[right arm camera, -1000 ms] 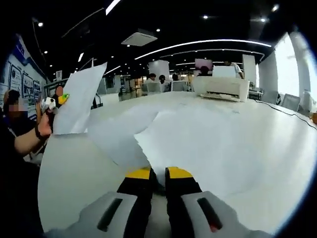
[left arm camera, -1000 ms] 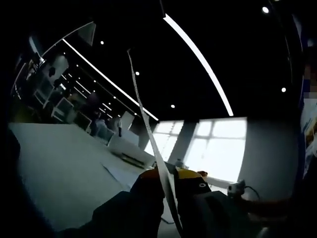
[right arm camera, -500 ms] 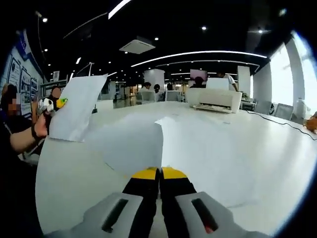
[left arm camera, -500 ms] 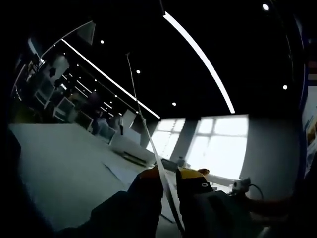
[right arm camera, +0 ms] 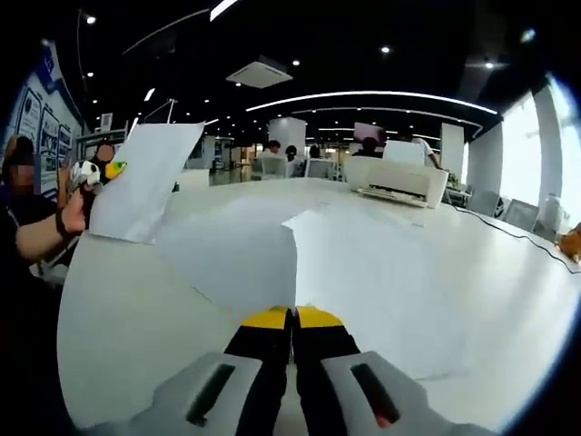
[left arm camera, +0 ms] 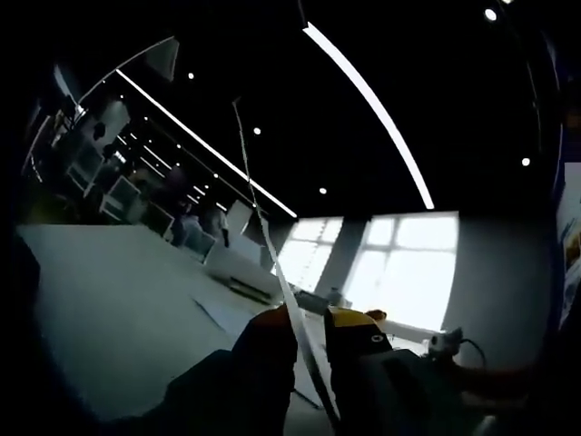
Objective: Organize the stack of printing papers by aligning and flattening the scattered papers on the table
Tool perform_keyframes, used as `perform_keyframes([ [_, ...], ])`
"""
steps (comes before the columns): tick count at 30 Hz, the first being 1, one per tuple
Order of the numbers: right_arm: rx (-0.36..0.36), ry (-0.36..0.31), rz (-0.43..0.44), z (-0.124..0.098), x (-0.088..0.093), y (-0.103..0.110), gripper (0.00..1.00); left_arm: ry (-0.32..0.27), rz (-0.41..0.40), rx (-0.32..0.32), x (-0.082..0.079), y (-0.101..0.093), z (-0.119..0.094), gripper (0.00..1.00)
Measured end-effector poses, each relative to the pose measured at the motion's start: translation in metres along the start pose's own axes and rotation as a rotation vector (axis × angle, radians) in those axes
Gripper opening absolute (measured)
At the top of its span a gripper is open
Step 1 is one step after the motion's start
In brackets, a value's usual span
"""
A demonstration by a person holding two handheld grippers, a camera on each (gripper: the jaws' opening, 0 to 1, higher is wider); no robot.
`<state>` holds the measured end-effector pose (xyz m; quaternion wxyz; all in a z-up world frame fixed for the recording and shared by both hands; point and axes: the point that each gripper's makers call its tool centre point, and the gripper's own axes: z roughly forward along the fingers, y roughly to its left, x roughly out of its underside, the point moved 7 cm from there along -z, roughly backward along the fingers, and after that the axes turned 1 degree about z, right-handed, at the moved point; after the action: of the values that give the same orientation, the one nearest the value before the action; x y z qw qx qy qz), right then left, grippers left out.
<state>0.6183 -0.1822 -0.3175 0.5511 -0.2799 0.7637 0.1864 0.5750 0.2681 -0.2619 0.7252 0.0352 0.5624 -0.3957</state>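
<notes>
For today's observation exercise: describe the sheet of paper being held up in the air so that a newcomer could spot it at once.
Start at the big white table and look to its left end, where a person's hand holds the left gripper. The raised sheet stands in that gripper. Unlike the other papers, which lie flat on the table, it stands upright, clear of the surface.

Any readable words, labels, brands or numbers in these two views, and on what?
None can be read.
Wall posters at the left of the right gripper view: print too small and blurred.
Held sheet of paper: blank on the side shown.
Printer on the white table: no legible brand.
</notes>
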Motion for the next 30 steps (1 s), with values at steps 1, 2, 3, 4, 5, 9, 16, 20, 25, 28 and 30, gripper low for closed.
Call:
perform_keyframes([
  [1, 0.000, -0.001, 0.001, 0.000, 0.000, 0.000, 0.00, -0.001, 0.003, -0.011, 0.000, 0.001, 0.000, 0.15],
  [2, 0.000, -0.002, 0.003, -0.001, 0.000, 0.000, 0.00, -0.003, 0.003, -0.023, 0.000, 0.002, 0.000, 0.15],
  [3, 0.001, -0.003, 0.004, -0.001, 0.000, 0.000, 0.00, -0.005, 0.002, -0.028, -0.001, 0.002, -0.001, 0.15],
  [4, 0.001, -0.005, 0.004, -0.001, 0.000, 0.000, 0.00, -0.006, 0.002, -0.031, -0.001, 0.003, -0.001, 0.15],
  [5, 0.000, -0.006, 0.004, -0.002, 0.000, 0.000, 0.00, -0.006, 0.002, -0.034, -0.001, 0.003, -0.001, 0.15],
  [9, 0.003, -0.011, 0.001, -0.003, -0.001, 0.000, 0.00, -0.002, 0.008, -0.045, 0.000, 0.004, -0.001, 0.16],
  [16, -0.028, -0.087, 0.017, -0.010, -0.011, 0.004, 0.00, 0.012, 0.010, -0.047, 0.003, 0.002, 0.001, 0.18],
  [20, -0.041, -0.088, 0.053, -0.013, -0.012, 0.004, 0.00, 0.018, 0.007, -0.048, 0.004, 0.000, 0.002, 0.18],
  [25, -0.089, -0.190, 0.009, -0.027, -0.029, 0.022, 0.00, 0.017, 0.006, -0.049, 0.004, -0.001, 0.001, 0.18],
  [28, -0.105, -0.178, -0.069, -0.035, -0.047, 0.032, 0.00, 0.021, 0.007, -0.053, 0.005, -0.002, 0.002, 0.18],
  [30, -0.117, -0.174, -0.134, -0.041, -0.064, 0.032, 0.00, 0.024, 0.011, -0.054, 0.006, -0.003, 0.002, 0.18],
])
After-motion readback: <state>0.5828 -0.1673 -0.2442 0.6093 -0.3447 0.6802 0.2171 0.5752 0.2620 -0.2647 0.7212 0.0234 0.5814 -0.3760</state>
